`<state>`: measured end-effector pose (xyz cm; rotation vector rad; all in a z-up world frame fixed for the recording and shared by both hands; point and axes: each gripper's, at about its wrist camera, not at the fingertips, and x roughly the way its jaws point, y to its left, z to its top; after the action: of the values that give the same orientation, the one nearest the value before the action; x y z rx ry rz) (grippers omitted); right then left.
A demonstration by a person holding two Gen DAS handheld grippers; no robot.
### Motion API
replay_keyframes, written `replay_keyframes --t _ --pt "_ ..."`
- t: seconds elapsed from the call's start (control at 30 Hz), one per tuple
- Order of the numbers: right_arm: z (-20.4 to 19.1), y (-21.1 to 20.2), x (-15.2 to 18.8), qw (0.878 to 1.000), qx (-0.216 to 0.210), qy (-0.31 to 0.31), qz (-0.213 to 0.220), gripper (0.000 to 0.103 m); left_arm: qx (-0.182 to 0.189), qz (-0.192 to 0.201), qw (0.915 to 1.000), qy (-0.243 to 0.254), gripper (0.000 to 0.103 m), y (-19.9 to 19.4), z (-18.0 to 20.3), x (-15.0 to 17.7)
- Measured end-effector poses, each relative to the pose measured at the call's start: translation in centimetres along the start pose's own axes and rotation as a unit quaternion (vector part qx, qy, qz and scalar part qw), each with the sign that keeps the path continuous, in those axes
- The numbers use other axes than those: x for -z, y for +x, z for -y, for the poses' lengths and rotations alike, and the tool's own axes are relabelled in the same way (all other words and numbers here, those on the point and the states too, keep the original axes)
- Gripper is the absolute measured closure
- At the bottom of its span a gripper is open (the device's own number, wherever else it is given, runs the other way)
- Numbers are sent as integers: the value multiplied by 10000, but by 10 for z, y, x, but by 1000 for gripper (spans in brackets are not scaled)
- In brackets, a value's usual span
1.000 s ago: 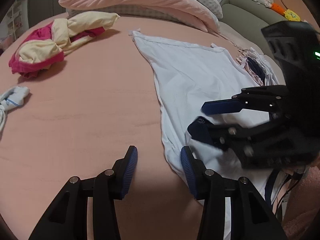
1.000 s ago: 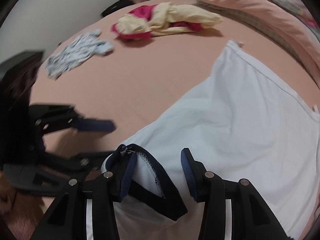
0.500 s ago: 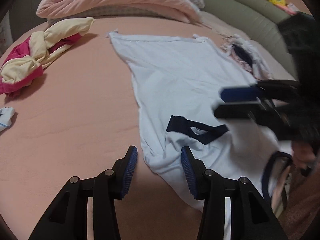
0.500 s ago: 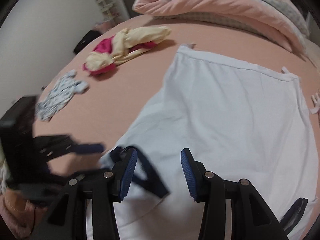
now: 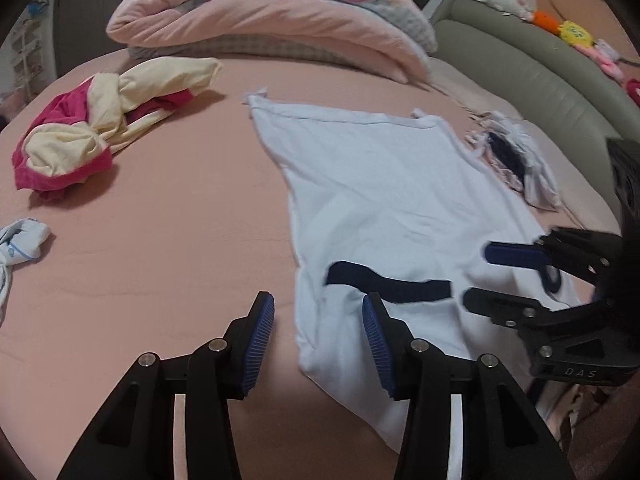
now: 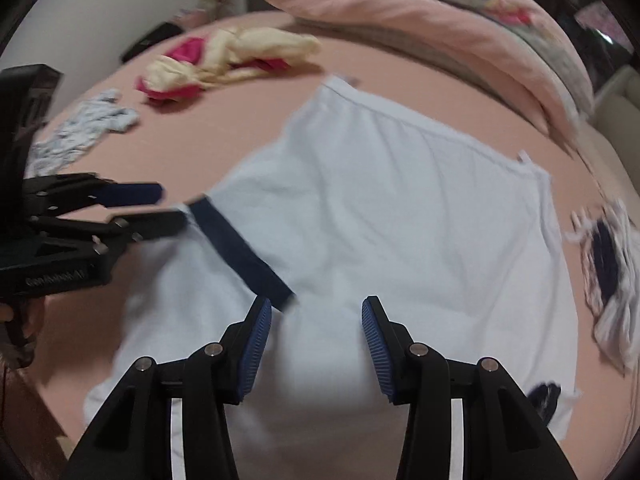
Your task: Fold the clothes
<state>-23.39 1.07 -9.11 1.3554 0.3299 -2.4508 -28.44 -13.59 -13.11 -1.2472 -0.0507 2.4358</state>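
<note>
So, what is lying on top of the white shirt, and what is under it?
On the white shirt lies its own folded-over sleeve with the navy cuff. Under the shirt only the pink bed sheet shows around it; anything beneath is covered.

Home bedroom. Work surface is a bed under a pink sheet, with a rolled pink quilt piled at its far end. Loose laundry lies about: a white T-shirt spread flat, a crumpled pink-and-cream garment, a small patterned blue-white piece, and a small heap of white and dark clothing near the right edge. Grey-green padded sofa alongside the bed, with soft toys along its top. Plain white wall on the other side.
</note>
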Motion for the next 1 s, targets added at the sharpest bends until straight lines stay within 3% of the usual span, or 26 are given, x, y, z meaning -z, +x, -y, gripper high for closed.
replay_keyframes --t 0.1,0.2,0.3,0.43,0.57,0.6,0.7,0.77,0.9,1.0 --pt "-15 8 -9 9992 -255 -305 -63 55 -33 -166 9994 308 60 7 9 5" --pt "-14 41 -9 9965 440 -484 -521 55 -109 -457 9965 693 60 9 20 14" --pt "8 34 -6 9984 -35 247 -513 55 67 -487 9950 867 60 -8 31 25" --pt "8 -3 17 9948 -762 553 -381 55 347 -508 9934 970 60 -28 49 43" --pt "-7 -7 61 9930 -828 418 -732 54 -126 -1218 9861 1123 60 -9 73 81" --pt "-12 -11 68 9933 -838 340 -715 53 -253 -1071 9873 1150 60 -17 78 88" --pt "-25 -23 91 9940 -867 109 -662 46 -124 -1227 9875 985 60 -34 84 99" --pt "-32 -31 104 9941 -892 -4 -618 46 -236 -1142 9897 829 60 -43 83 98" --pt "-8 -55 104 9928 -1008 538 -348 46 -312 -597 9977 -103 60 -55 69 81" --pt "32 -79 104 9904 -631 1227 29 46 -249 -550 9958 -691 60 -45 71 77"
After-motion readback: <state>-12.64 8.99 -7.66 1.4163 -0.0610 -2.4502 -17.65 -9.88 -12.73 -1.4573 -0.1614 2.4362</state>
